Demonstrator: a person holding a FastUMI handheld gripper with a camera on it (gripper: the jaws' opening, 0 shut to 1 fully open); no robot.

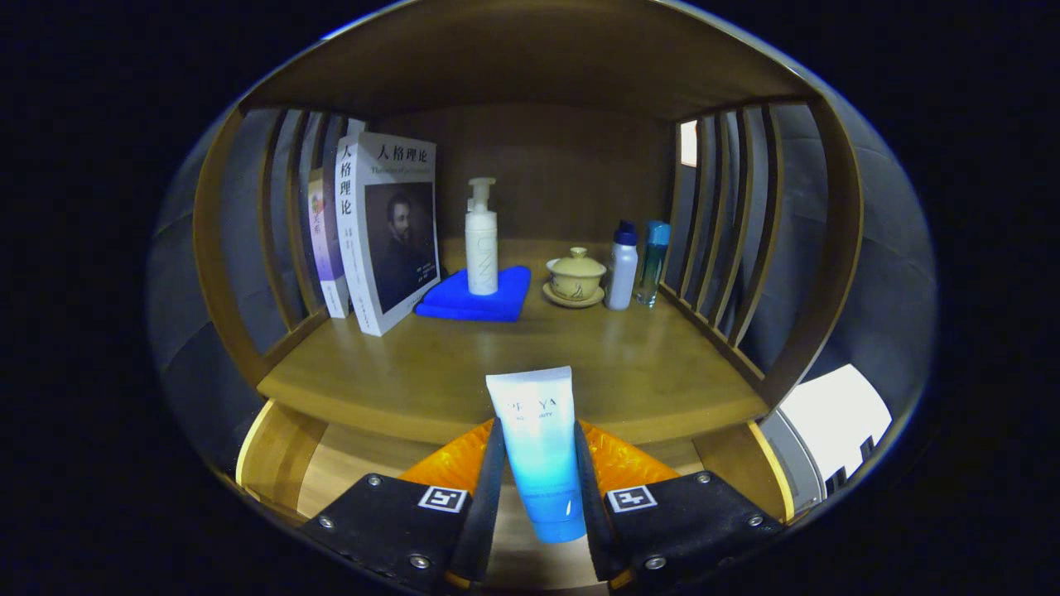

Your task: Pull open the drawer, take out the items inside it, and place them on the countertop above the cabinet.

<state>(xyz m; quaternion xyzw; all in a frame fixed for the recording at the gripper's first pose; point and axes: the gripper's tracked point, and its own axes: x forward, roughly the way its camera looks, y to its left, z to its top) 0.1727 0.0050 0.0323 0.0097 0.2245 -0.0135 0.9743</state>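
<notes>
Gripper view: I had the jaws (540,497) closed on the blue tube (538,451), held above the open drawer (273,455), short of the bench (397,372). Next, I judged: carry forward, set down before the blue cloth (476,302).

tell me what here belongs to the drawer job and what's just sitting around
Job: tube clamped in the gripper, open drawer, countertop.
Lying about: books, pump bottle, blue cloth, lidded cup, two small bottles.
</notes>
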